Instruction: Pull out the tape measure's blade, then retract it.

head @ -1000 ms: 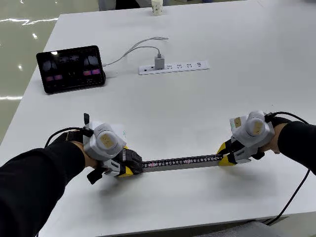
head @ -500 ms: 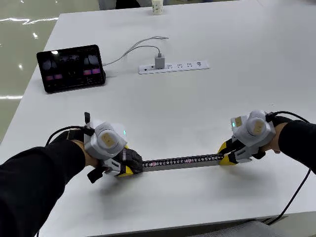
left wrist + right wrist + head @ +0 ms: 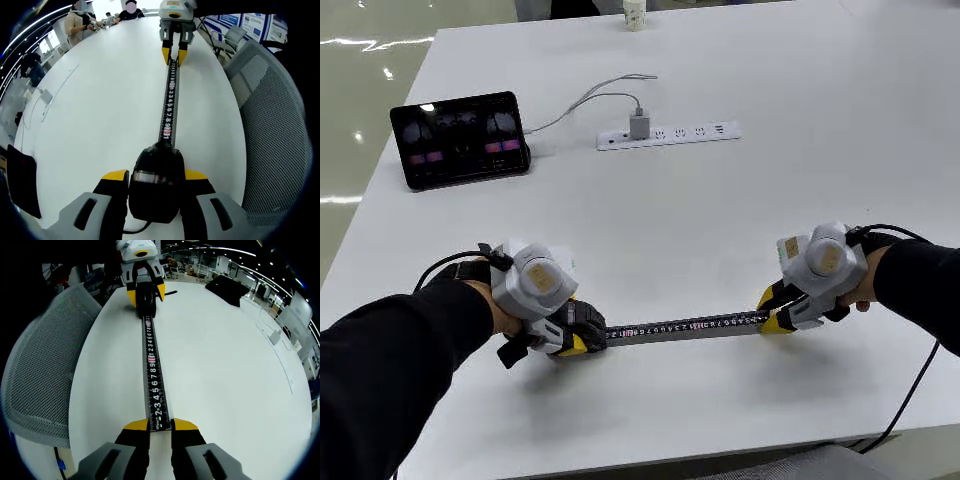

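Near the front edge of the white table (image 3: 720, 210), on the person's side, the black tape measure case (image 3: 588, 325) is clenched between the yellow-tipped jaws of the left gripper (image 3: 578, 336). The blade (image 3: 685, 327) is drawn out of the case to the right and runs straight and low over the tabletop, roughly parallel to the near edge. Its free end is pinched between the closed jaws of the right gripper (image 3: 770, 310). The left gripper view looks along the case (image 3: 155, 185) and the numbered blade (image 3: 170, 95) to the right gripper (image 3: 174, 52) at the far end. The right gripper view shows the reverse: the blade (image 3: 151, 370) leads from the right gripper (image 3: 160, 426) to the left gripper (image 3: 145, 295). A narrow strip of bare table lies between the blade and the near edge, beyond which stands a grey mesh chair (image 3: 280, 125). Farther out, a broad stretch of bare surface separates the blade from a white power strip (image 3: 670, 133) and its cable (image 3: 590, 95). A dark tablet (image 3: 460, 138) stands at the far left, close to the left edge. A small cup (image 3: 634, 13) stands at the far edge.
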